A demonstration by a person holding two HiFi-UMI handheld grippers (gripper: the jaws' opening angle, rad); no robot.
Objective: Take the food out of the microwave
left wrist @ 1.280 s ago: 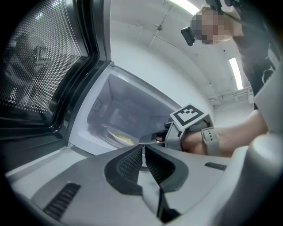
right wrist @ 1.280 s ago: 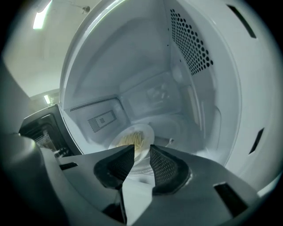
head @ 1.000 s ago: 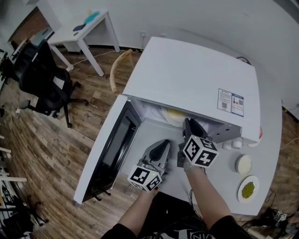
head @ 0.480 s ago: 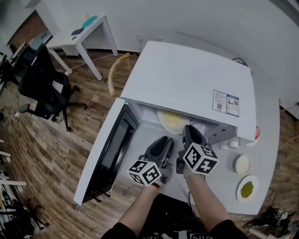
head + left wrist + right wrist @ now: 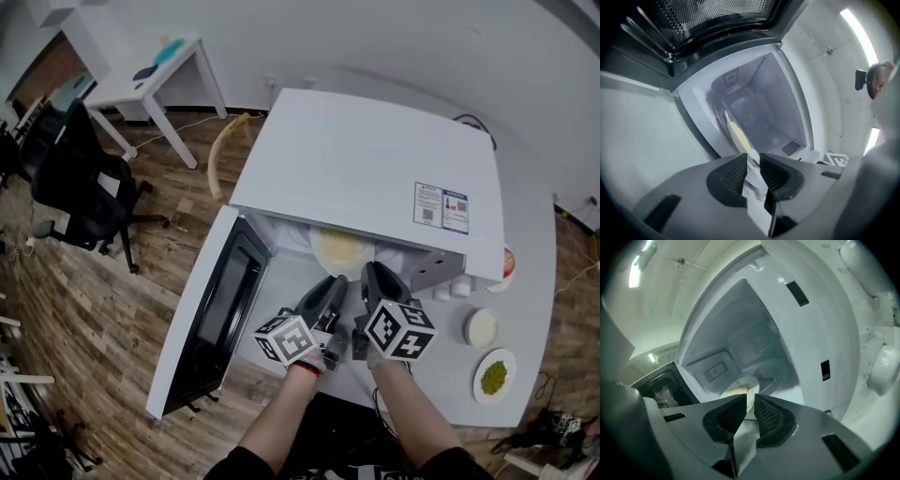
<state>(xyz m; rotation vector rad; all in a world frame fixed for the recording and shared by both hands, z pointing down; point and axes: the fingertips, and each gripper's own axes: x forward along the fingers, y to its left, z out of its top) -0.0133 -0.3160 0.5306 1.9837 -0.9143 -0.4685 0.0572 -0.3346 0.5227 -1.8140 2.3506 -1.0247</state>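
Note:
The white microwave (image 5: 375,178) stands with its door (image 5: 220,309) swung open to the left. Inside lies a white plate of pale yellow food (image 5: 342,251), also seen in the left gripper view (image 5: 737,136) and the right gripper view (image 5: 739,390). My left gripper (image 5: 328,283) sits at the opening, rolled onto its side. Its jaws (image 5: 751,161) are closing with a small gap, and only the plate's near rim shows through it. My right gripper (image 5: 373,270) is beside it, aimed at the plate. Its jaws (image 5: 750,401) stand a narrow slit apart, gripping nothing.
The microwave sits on a pale table (image 5: 536,281). To its right are a small white bowl (image 5: 483,328), a plate of green food (image 5: 494,378) and a red-topped item (image 5: 507,264). A black office chair (image 5: 75,178) and a white desk (image 5: 141,80) stand on the wooden floor at left.
The left gripper has rolled about its own axis and shifted toward the microwave opening, next to the right one. Its jaws now show a gap. The right gripper has shifted only slightly.

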